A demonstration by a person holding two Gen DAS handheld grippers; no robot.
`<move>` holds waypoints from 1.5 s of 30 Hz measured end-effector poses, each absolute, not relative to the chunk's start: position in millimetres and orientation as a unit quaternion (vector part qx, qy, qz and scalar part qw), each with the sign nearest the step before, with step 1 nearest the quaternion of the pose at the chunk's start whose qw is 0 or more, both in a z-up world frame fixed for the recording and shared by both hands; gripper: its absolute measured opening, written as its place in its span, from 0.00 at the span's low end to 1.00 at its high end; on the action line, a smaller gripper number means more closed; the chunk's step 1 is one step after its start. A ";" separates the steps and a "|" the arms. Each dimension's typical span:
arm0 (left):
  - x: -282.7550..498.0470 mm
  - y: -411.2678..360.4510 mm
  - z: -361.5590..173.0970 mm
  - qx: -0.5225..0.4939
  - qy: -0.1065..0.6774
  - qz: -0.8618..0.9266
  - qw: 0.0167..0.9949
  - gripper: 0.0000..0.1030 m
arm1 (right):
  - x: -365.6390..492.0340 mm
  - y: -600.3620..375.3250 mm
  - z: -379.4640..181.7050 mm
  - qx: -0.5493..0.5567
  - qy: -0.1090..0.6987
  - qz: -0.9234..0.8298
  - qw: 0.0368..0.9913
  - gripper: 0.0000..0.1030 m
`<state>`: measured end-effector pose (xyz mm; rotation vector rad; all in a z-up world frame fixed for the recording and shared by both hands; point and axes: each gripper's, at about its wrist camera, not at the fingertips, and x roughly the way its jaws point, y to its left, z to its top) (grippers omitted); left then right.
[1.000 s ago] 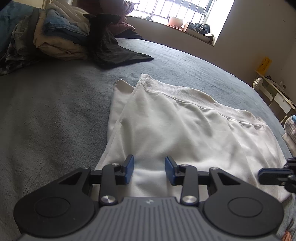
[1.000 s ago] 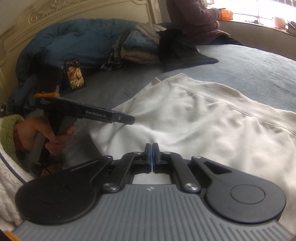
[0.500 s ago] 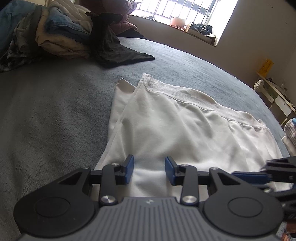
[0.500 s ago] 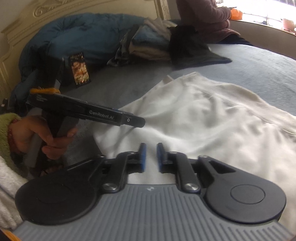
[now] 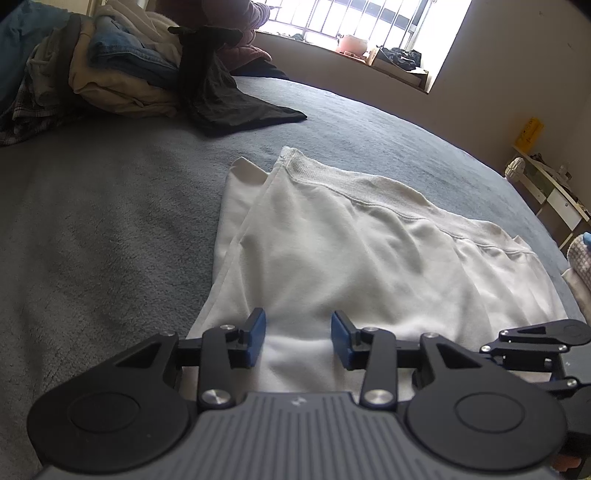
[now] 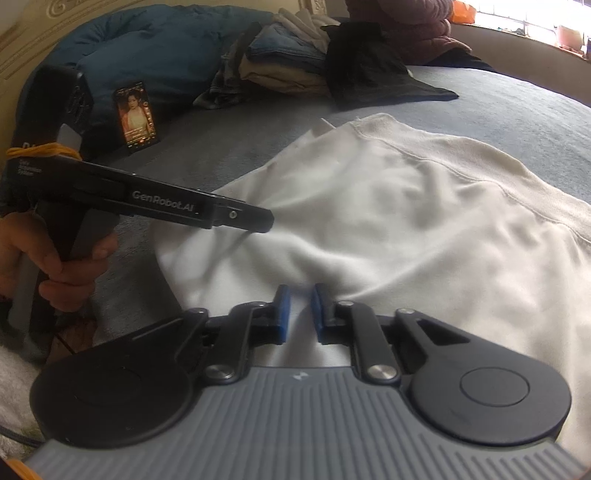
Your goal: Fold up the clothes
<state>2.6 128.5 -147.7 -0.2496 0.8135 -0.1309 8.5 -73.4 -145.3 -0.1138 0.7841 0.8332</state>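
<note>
A white garment (image 5: pixel 351 258) lies spread flat on the grey bed cover (image 5: pixel 92 229), ribbed hem at the far side. My left gripper (image 5: pixel 298 338) hovers over its near edge, jaws apart and opening slightly, cloth lying beneath them, nothing pinched. In the right wrist view the same garment (image 6: pixel 406 221) bunches into a ridge at my right gripper (image 6: pixel 301 310). Its jaws stand a narrow gap apart and are closing, the cloth ridge right at their tips. The left gripper (image 6: pixel 240 218) shows side-on there, held by a hand (image 6: pixel 70 266). The right gripper (image 5: pixel 535 343) edges into the left view.
A pile of folded clothes (image 5: pixel 122 70) and a dark garment (image 5: pixel 229 107) sit at the bed's far side, a seated person (image 6: pixel 406 33) behind them. A phone (image 6: pixel 136 116) leans against a blue duvet (image 6: pixel 155 55). A white side table (image 5: pixel 554 195) stands at the right.
The right gripper went from fully shut to a narrow gap and moved forward and down to the garment's near edge, showing more in the left view. The left gripper kept still.
</note>
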 end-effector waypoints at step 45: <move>5.3 127.5 -144.9 -0.132 0.401 -0.048 0.905 0.41 | -139.6 -434.3 -70.1 0.215 0.252 -0.370 0.868 0.53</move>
